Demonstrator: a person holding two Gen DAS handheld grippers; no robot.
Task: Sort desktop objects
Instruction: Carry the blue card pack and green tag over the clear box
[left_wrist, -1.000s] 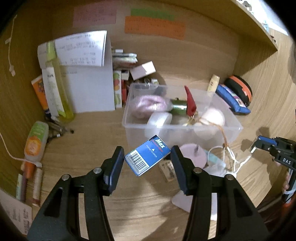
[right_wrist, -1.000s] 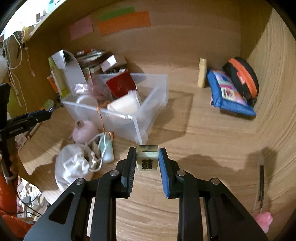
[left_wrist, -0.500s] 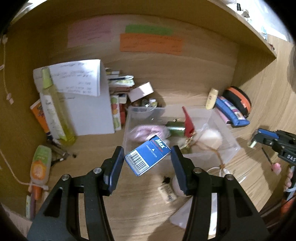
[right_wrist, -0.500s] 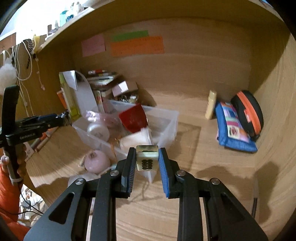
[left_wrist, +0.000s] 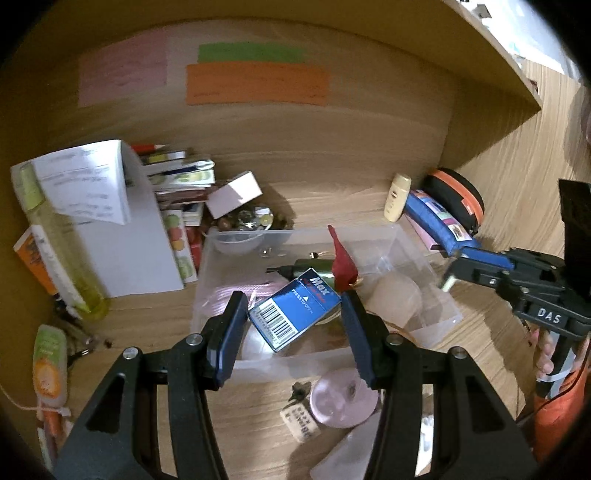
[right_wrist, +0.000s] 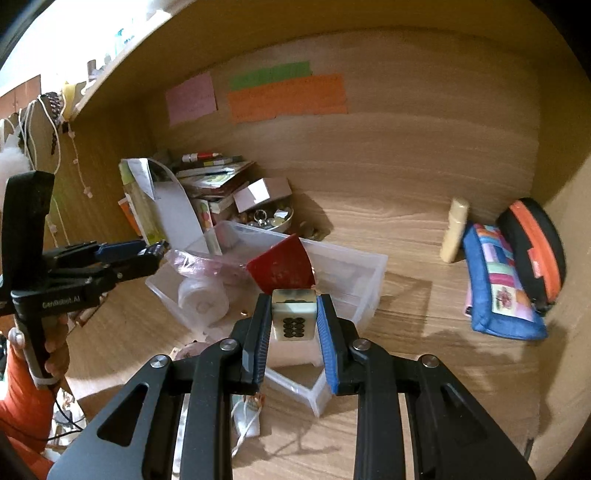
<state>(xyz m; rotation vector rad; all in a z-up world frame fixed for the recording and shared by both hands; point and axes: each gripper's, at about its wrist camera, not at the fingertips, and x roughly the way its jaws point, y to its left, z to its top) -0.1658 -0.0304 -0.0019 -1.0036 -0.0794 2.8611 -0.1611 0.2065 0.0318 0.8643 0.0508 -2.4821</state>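
Note:
My left gripper (left_wrist: 293, 314) is shut on a blue staple box (left_wrist: 293, 314) marked Max and holds it tilted above the clear plastic bin (left_wrist: 439, 258). My right gripper (right_wrist: 293, 317) is shut on a cream mahjong tile (right_wrist: 293, 317) with dark circles, above the bin's near corner (right_wrist: 373, 280). The bin holds a red pouch (right_wrist: 280, 267), a white roll (right_wrist: 201, 297), a pink item and a dark green tube (left_wrist: 314, 266). The right gripper also shows at the right of the left wrist view (left_wrist: 452, 275). The left gripper shows at the left of the right wrist view (right_wrist: 159, 249).
Papers, a yellow-green bottle (left_wrist: 59, 251) and stacked booklets (left_wrist: 177, 177) stand back left. A blue pouch (right_wrist: 498, 288), an orange-black case (right_wrist: 535, 247) and a cream tube (right_wrist: 454, 229) lie back right. A pink round item (left_wrist: 343, 397) and a white bag lie before the bin.
Both grippers have risen and moved forward over the bin, each still holding its object. The bin now lies below the fingers in both views.

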